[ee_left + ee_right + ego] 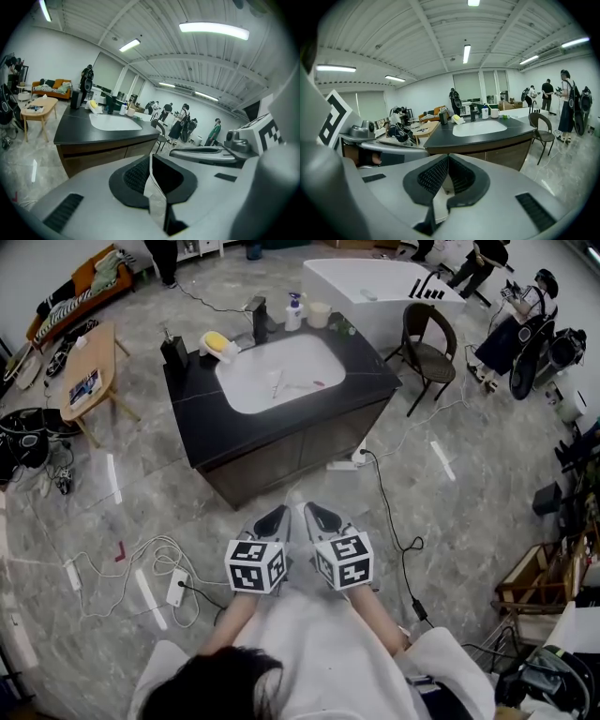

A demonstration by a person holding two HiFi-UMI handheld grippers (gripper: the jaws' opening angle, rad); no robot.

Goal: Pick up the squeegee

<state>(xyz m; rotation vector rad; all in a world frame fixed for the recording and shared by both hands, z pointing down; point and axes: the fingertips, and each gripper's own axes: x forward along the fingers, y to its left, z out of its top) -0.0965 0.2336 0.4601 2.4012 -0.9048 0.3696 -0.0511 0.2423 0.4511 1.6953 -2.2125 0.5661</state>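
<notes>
1. While the person holds both tools side by side close to the body, the left gripper [275,518] has its jaws pressed together at the tips, with nothing between them.
2. The right gripper [319,515] is closed tip to tip in the same way and grips nothing.
3. Both point toward a black counter [211,427] on the far side of them and are well apart from it.
4. A white sink [246,395] is set into the top of that counter.
5. What looks to be the squeegee [278,382] lies inside the sink's bowl. It is a slim pale thing, too small to make out in detail.
6. A small red item [319,383] lies just to its right in the same bowl.
7. Along the counter's far edge stand a dark faucet [257,317], a white pump bottle [294,311] and a pale cup [320,314].
8. At the far left of the counter top, a yellow lump [217,341] rests in a white dish.
9. A dark chair [429,345] stands to the right of the counter.
10. A wooden table [89,371] stands far to the left.
11. White cables [159,563] lie across the floor at the near left.
</notes>
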